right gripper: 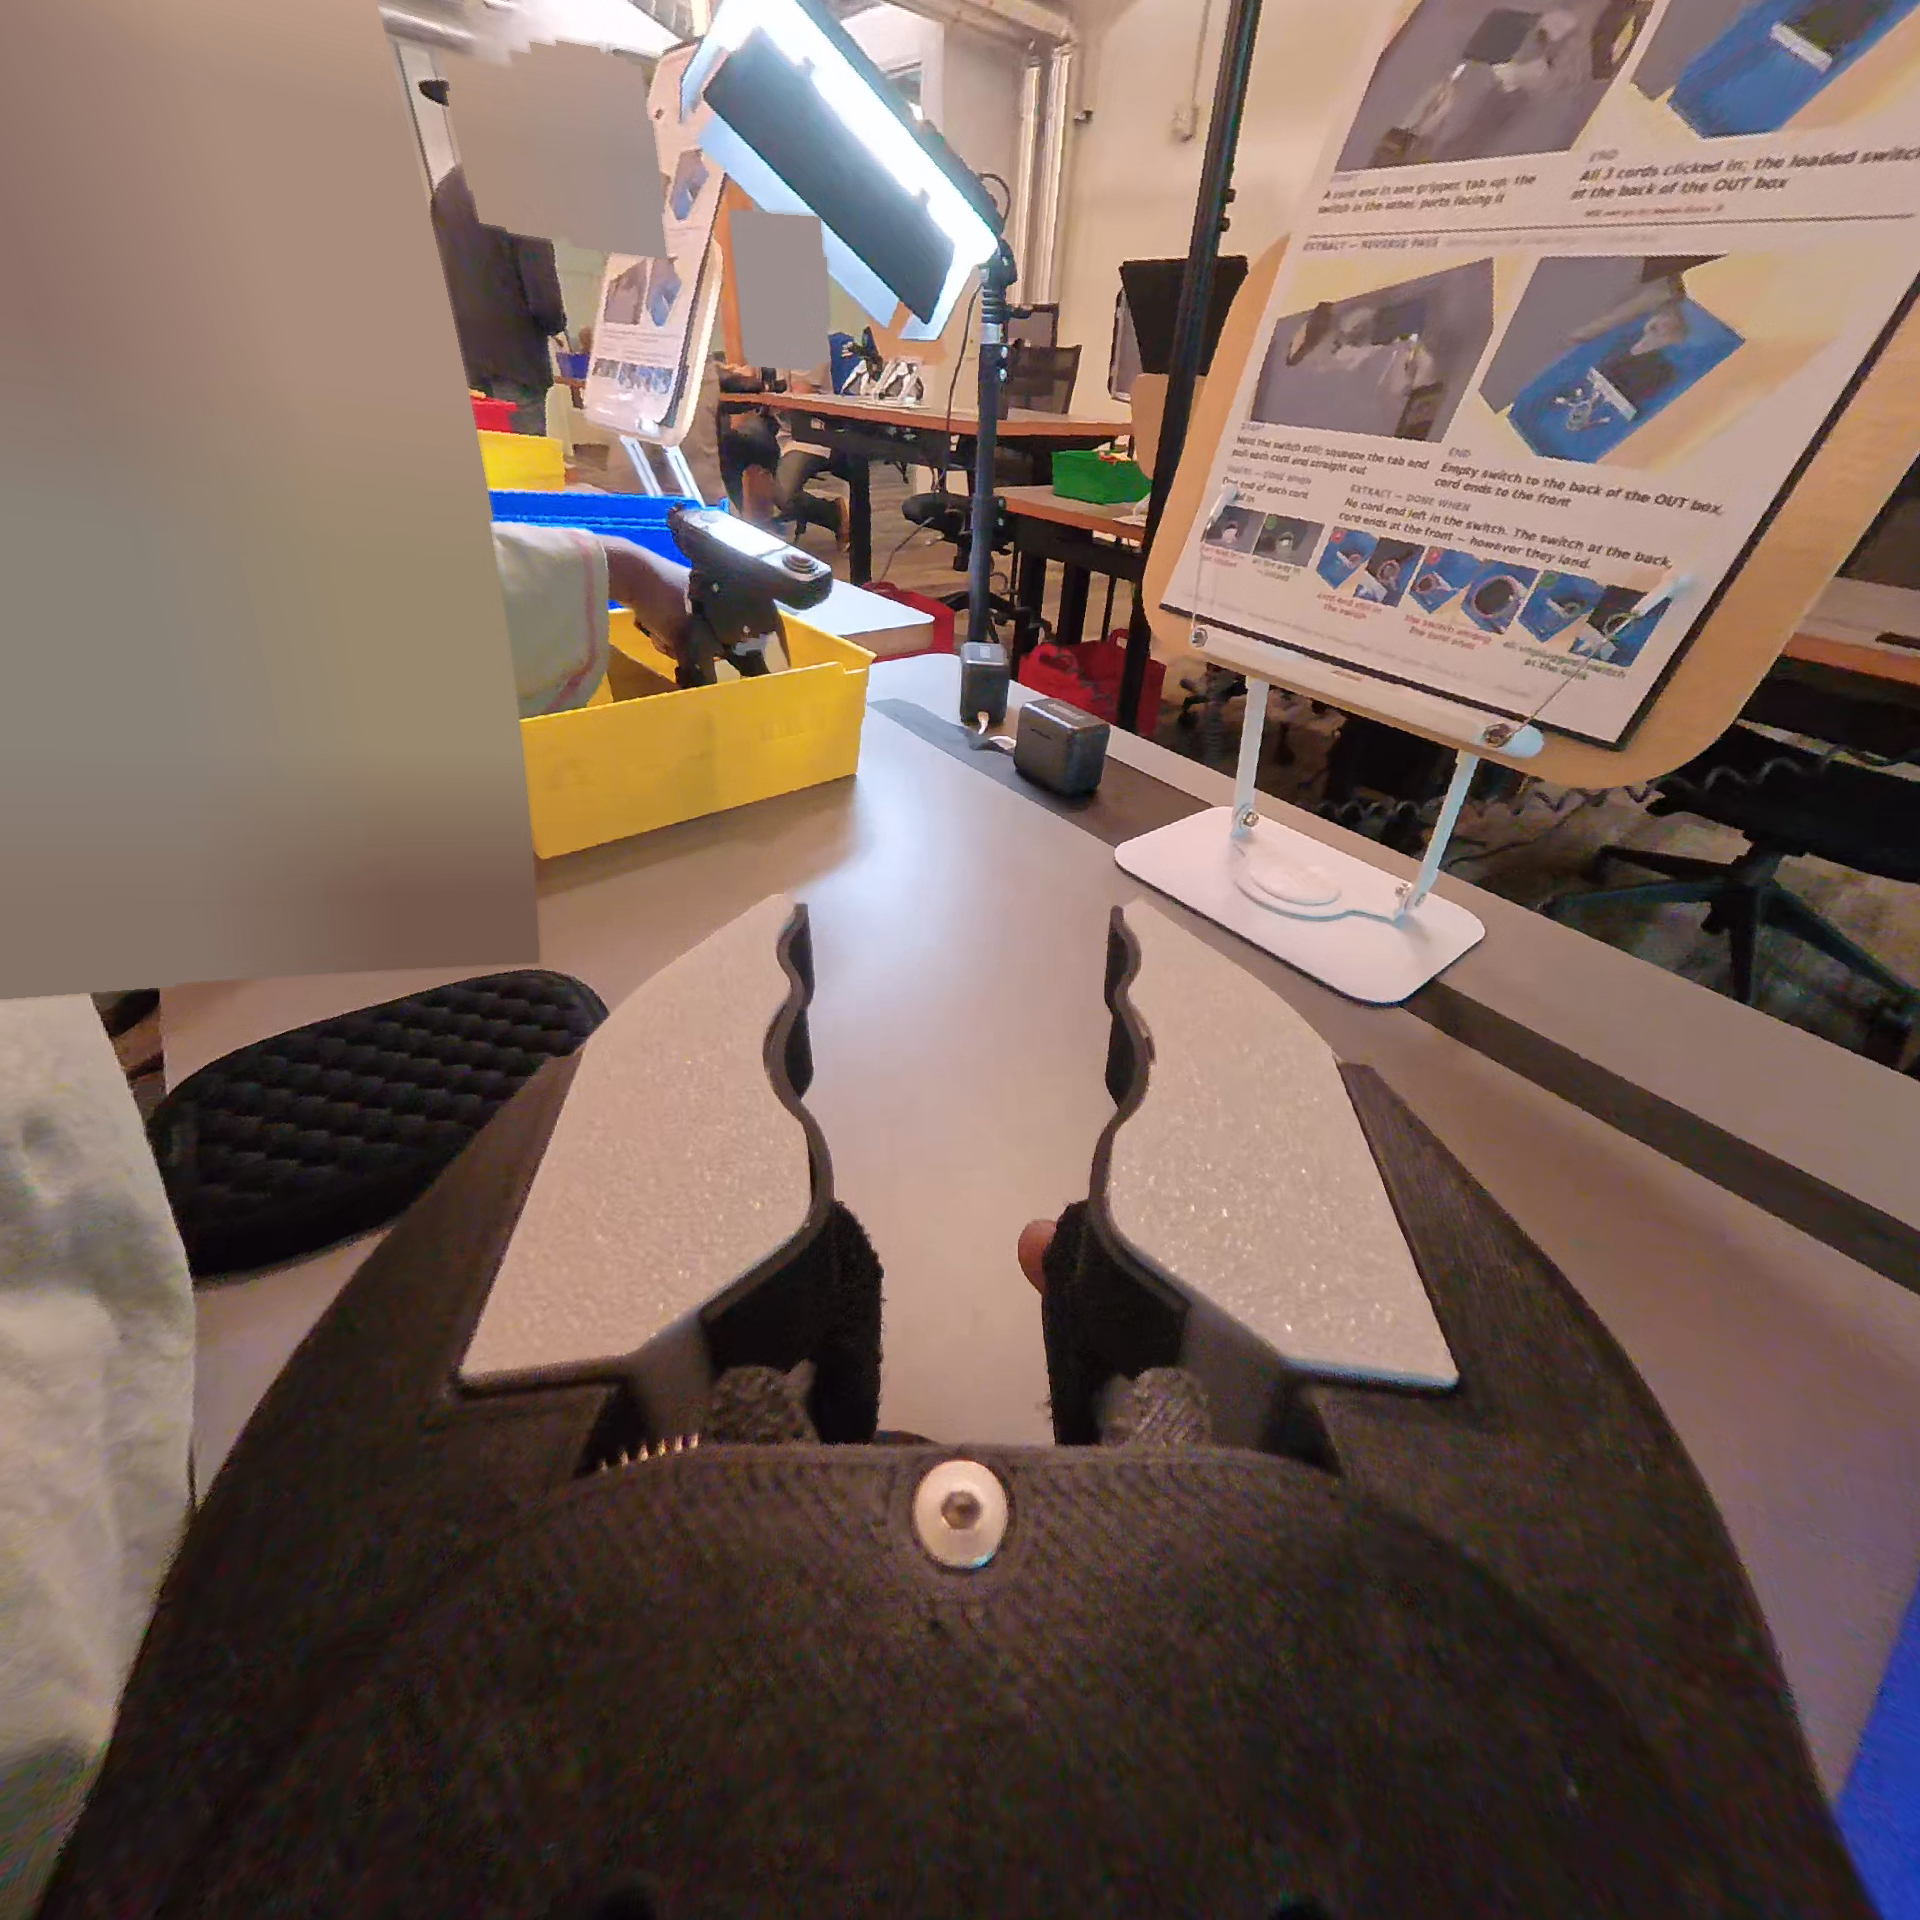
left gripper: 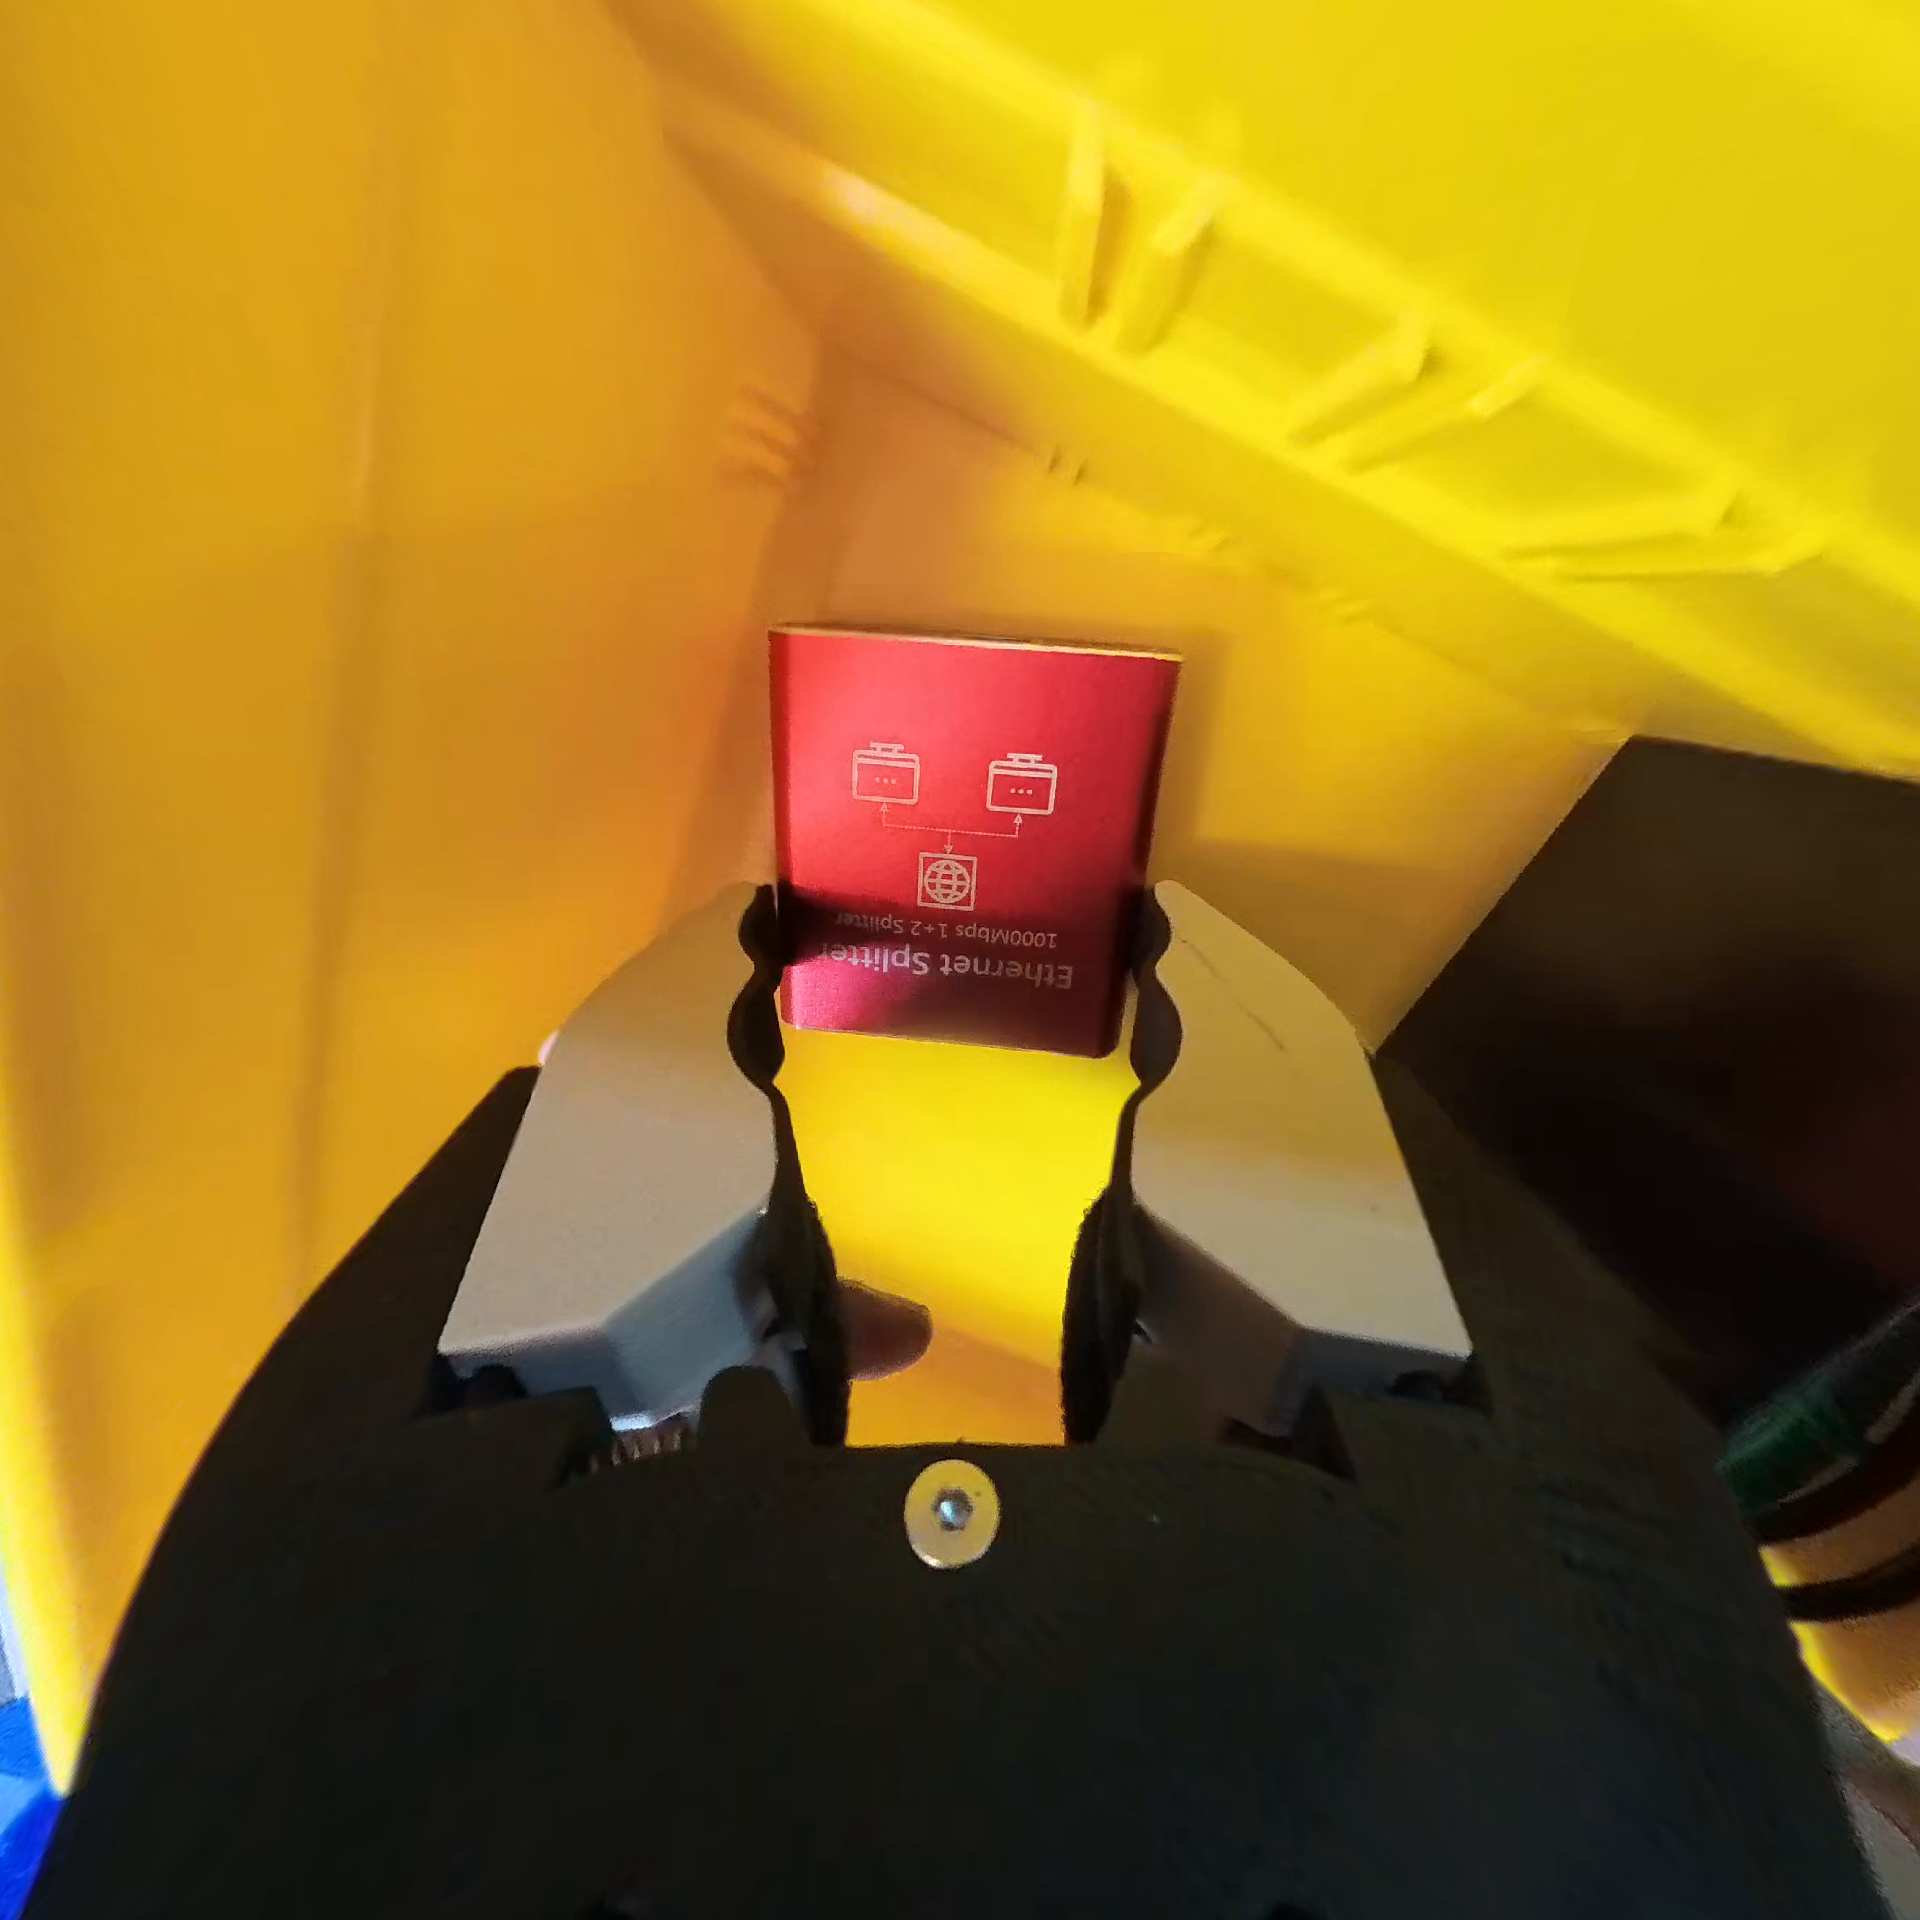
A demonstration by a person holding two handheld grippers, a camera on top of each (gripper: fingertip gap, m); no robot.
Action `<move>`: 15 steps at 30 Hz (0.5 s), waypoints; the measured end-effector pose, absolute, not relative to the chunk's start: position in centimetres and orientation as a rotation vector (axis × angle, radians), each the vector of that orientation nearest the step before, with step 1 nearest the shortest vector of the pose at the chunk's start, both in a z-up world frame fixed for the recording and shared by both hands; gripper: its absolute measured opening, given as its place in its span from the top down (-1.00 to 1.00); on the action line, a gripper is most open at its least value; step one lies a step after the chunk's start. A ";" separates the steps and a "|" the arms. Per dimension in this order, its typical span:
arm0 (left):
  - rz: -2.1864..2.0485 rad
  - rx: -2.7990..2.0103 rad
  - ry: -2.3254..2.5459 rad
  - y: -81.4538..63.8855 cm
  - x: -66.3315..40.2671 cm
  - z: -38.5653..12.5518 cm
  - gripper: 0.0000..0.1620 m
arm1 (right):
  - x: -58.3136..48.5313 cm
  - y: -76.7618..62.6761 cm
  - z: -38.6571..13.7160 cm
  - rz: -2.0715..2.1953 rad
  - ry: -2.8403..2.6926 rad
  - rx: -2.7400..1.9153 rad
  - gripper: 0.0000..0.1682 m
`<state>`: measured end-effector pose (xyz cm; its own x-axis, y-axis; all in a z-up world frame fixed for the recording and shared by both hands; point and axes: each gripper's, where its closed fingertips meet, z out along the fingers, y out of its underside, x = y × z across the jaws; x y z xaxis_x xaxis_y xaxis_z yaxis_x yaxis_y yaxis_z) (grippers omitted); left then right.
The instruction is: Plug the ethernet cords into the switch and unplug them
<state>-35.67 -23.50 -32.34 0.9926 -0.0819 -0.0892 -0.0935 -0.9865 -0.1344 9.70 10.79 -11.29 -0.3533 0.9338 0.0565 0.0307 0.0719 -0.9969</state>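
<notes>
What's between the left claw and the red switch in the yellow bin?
Nothing visible. The left claw already straddles the switch near end, a finger on each side, inside the yellow bin. Whether the pads touch it is unclear. No cords show in it.

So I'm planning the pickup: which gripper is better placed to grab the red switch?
Left. The left gripper is inside the yellow bin, jaws on either side of the switch. The right gripper is open over the bare table.
</notes>
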 end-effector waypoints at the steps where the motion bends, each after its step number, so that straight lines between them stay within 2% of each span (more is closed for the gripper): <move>1: 0.160 -3.002 0.125 -23.8 -35.8 -32.2 0.19 | 9.7 10.8 -11.4 1.395 -1.535 -1.002 0.35; 5: 0.350 -2.872 0.076 -23.9 -36.5 -29.2 0.20 | 9.8 10.7 -11.6 1.383 -1.554 -1.006 0.35; 10: 0.567 -2.442 -0.038 -22.1 -35.1 -20.1 0.19 | 9.5 9.8 -11.9 1.416 -1.580 -0.993 0.36; 15: 0.573 -2.034 0.018 -19.2 -27.7 -12.6 0.20 | 8.8 8.4 -12.4 1.452 -1.616 -0.969 0.36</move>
<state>-27.65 -19.15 -12.60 0.8884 0.2201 -0.4029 -0.2445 -0.5160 -0.8210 8.85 8.40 -12.38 -0.4368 0.8986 0.0407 0.0552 0.0720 -0.9959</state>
